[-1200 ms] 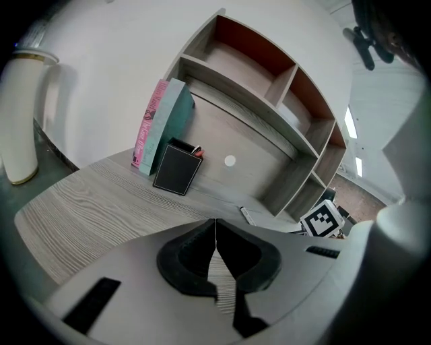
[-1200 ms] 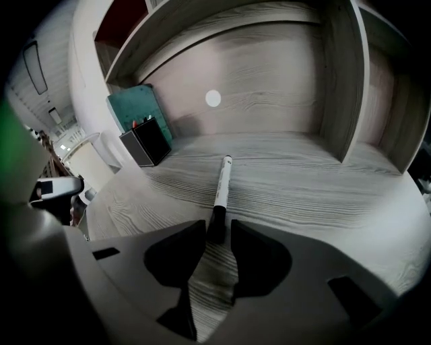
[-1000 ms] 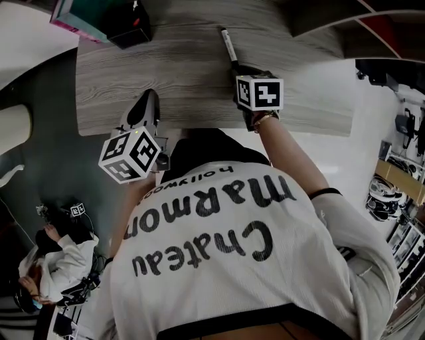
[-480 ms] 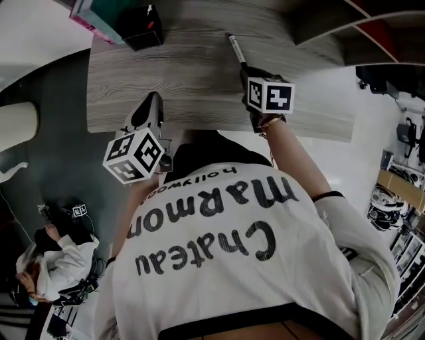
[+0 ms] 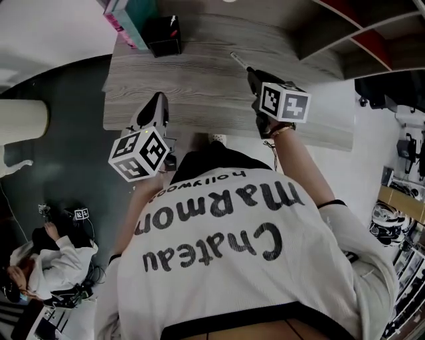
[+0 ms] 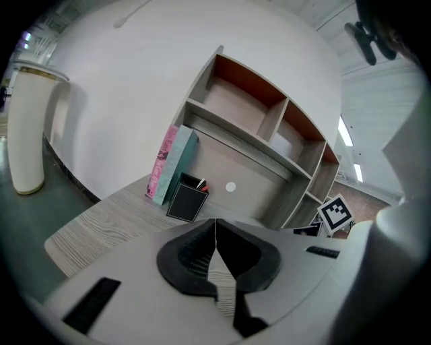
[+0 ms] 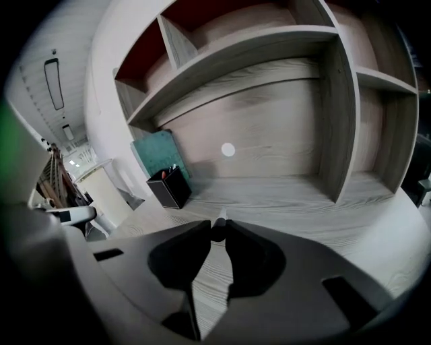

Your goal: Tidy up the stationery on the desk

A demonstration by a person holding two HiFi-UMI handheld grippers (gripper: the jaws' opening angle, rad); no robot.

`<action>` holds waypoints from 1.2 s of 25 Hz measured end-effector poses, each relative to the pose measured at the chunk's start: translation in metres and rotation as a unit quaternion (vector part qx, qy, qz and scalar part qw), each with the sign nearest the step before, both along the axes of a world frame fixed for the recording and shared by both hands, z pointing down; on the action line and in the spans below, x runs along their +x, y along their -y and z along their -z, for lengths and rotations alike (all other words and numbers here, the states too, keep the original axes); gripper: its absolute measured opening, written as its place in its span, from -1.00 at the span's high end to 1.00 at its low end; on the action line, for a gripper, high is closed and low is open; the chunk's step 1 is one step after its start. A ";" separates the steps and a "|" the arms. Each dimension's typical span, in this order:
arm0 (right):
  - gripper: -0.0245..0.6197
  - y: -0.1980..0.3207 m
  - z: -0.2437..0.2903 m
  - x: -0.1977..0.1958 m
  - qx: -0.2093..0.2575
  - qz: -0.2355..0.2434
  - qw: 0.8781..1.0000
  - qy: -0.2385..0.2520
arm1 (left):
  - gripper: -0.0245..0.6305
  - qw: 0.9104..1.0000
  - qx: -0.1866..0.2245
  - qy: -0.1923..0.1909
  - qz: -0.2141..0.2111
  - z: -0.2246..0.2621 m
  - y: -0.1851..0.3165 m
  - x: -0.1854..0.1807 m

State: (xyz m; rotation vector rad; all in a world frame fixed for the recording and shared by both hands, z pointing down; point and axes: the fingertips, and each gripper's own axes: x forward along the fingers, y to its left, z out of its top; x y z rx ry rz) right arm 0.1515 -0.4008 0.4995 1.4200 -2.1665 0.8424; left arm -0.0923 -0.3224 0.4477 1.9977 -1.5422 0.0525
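Observation:
A dark pen (image 5: 240,62) sticks out ahead of my right gripper (image 5: 253,73), which is shut on it above the grey wood desk (image 5: 199,86). In the right gripper view the pen's end (image 7: 219,222) shows pinched between the jaws of the right gripper (image 7: 215,230). A black pen holder (image 5: 164,36) with a few pens in it stands at the desk's far left, also seen as the pen holder (image 7: 170,186). My left gripper (image 5: 157,101) hovers over the desk's near edge. The left gripper (image 6: 215,222) is shut with nothing in it.
Pink and teal books (image 5: 126,14) lean beside the pen holder (image 6: 186,200). A wooden shelf unit (image 7: 283,87) with open compartments rises behind the desk. A cream cylinder (image 6: 30,131) stands on the floor at the left. Another person (image 5: 46,265) sits at lower left.
My right gripper has carried the pen left, nearer the pen holder, and the pen now looks shorter ahead of the jaws. The left gripper has stayed near the desk's front edge.

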 end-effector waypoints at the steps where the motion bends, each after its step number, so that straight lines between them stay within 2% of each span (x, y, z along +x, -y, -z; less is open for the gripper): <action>1: 0.68 -0.001 0.007 -0.004 0.007 0.003 1.000 0.003 | 0.87 1.000 0.005 0.000 0.004 0.004 -0.002 -0.004; 16: 0.69 -0.041 0.088 -0.092 0.082 0.059 0.993 0.065 | 0.87 0.998 0.049 0.004 0.046 0.036 -0.070 -0.065; 24: 0.69 -0.061 0.103 -0.131 0.104 0.076 0.988 0.085 | 0.87 0.994 0.061 0.011 0.087 0.039 -0.112 -0.115; 30: 0.69 -0.043 0.107 -0.153 0.100 0.087 0.988 0.083 | 0.87 0.992 0.052 0.002 0.111 0.032 -0.106 -0.140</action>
